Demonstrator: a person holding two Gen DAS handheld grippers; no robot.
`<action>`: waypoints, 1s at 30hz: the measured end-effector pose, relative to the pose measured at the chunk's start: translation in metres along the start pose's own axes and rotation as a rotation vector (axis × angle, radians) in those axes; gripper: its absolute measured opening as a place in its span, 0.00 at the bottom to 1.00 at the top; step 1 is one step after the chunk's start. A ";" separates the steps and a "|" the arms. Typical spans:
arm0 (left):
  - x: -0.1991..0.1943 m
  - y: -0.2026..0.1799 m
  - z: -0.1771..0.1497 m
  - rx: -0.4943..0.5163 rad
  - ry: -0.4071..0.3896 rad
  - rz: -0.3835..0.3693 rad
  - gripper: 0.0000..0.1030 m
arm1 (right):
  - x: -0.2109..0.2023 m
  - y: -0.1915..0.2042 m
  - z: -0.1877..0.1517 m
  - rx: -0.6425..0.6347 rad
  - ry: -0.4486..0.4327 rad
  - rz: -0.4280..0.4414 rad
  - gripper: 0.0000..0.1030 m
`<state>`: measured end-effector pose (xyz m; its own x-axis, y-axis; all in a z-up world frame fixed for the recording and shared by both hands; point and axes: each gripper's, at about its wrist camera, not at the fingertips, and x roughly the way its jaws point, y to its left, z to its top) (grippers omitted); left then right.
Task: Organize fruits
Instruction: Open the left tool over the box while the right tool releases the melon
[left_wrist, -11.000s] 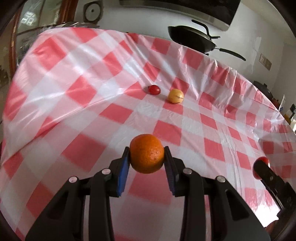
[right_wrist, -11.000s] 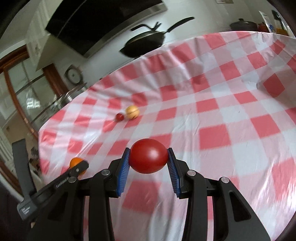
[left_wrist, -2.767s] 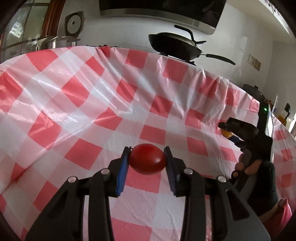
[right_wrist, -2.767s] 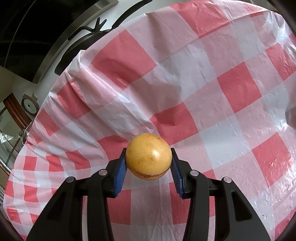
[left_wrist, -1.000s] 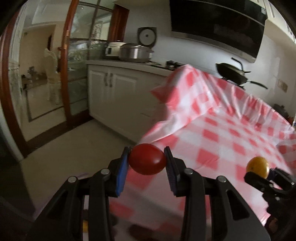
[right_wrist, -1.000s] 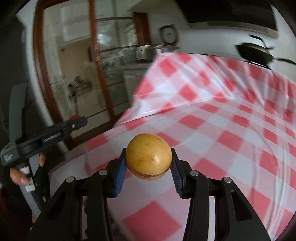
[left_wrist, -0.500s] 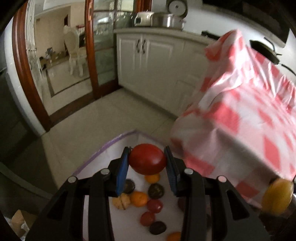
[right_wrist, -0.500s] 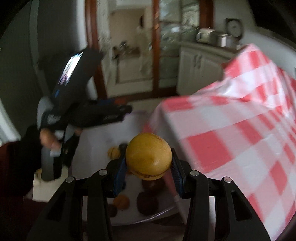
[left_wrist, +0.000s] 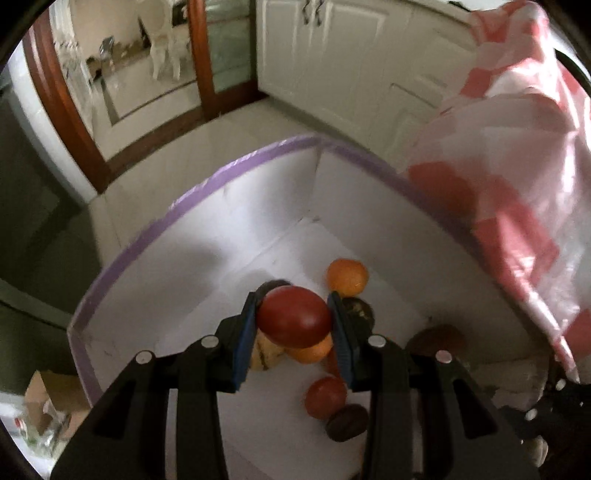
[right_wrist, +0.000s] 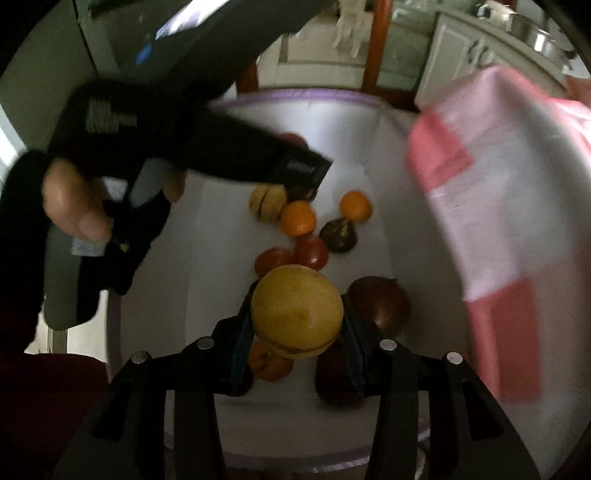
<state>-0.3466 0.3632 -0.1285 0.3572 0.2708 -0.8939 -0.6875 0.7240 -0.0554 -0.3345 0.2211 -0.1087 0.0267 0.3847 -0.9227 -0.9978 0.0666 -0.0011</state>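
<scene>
My left gripper is shut on a red tomato and holds it above a white box with a purple rim. My right gripper is shut on a yellow round fruit above the same box. Several fruits lie on the box floor: oranges, red tomatoes, dark fruits and a striped yellow one. The left gripper also shows in the right wrist view, over the box's far part.
The red-and-white checked tablecloth hangs down at the right of the box. White cabinets and a wood-framed glass door stand beyond on a tiled floor. A cardboard box sits at lower left.
Both grippers have swung off the table and come down lower over the white box, each still holding its fruit. The box floor and its fruits now fill the views.
</scene>
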 end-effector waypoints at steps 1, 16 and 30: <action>0.004 0.004 0.000 -0.015 0.010 0.002 0.37 | 0.006 0.003 0.002 -0.013 0.020 0.002 0.43; 0.017 0.008 -0.004 -0.089 0.041 -0.003 0.42 | 0.024 -0.014 0.007 0.052 0.090 -0.001 0.43; 0.014 0.014 0.001 -0.137 0.049 -0.032 0.72 | -0.004 -0.013 0.012 0.073 0.011 -0.046 0.63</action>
<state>-0.3508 0.3781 -0.1418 0.3515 0.2155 -0.9111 -0.7574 0.6375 -0.1414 -0.3208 0.2292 -0.1000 0.0715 0.3695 -0.9265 -0.9884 0.1511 -0.0160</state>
